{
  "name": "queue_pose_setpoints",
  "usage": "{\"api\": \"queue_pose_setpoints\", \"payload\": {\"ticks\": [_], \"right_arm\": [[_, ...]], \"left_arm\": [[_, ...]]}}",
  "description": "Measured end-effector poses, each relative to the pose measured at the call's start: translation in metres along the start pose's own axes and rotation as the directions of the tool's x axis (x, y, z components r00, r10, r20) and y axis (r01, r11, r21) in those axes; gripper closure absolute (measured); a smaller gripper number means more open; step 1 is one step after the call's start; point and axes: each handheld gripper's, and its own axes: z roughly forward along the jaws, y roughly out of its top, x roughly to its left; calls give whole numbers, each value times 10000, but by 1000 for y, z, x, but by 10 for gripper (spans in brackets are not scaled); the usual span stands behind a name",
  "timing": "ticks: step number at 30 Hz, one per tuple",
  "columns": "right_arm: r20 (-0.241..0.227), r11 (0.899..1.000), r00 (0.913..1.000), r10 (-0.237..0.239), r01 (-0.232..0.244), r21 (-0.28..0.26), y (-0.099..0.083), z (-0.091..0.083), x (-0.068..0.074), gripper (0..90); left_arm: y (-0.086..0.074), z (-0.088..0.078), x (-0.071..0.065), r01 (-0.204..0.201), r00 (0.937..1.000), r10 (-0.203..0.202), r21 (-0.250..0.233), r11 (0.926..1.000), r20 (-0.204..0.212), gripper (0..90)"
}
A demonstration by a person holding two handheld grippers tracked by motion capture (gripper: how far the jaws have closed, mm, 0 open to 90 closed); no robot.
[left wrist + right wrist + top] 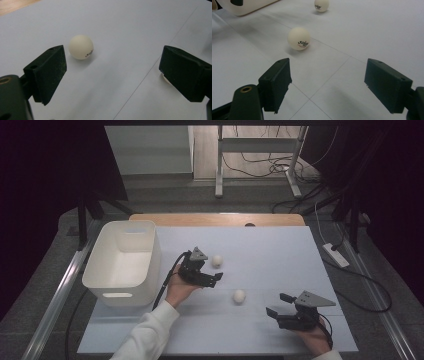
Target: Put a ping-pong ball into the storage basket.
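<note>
A: What is seen nearest on the pale blue bench (280, 250)?

B: The right gripper (280, 305) is held at the near right, jaws spread wide, nothing gripped. Just beyond it, toward the left, the nearer small white table-tennis ball (239, 296) is resting on the bench, apart from the jaws.

A: And farther off?

B: The left gripper (216, 279) is held mid-bench, also wide open and empty. The farther white table-tennis ball (216, 260) is lying just past it, untouched. The empty white plastic bin (125, 262) is standing at the left.

A: Which step is judged to be in hand?

B: An approach, it seems. Each ball would next have to be straddled, the jaws closed gently, and then carried to the bin.
</note>
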Motion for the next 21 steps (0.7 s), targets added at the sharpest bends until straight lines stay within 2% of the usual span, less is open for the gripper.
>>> {"api": "queue_pose_setpoints", "payload": {"ticks": [16, 21], "right_arm": [[-33, 10000, 10000, 24, -24, 3, 0, 0, 1, 212], [-45, 10000, 10000, 58, -58, -16, 0, -1, 0, 212]], "left_arm": [[15, 5, 8, 154, 9999, -155, 54, 9999, 46, 86], [19, 7, 8, 86, 10000, -86, 53, 9999, 31, 86]]}}
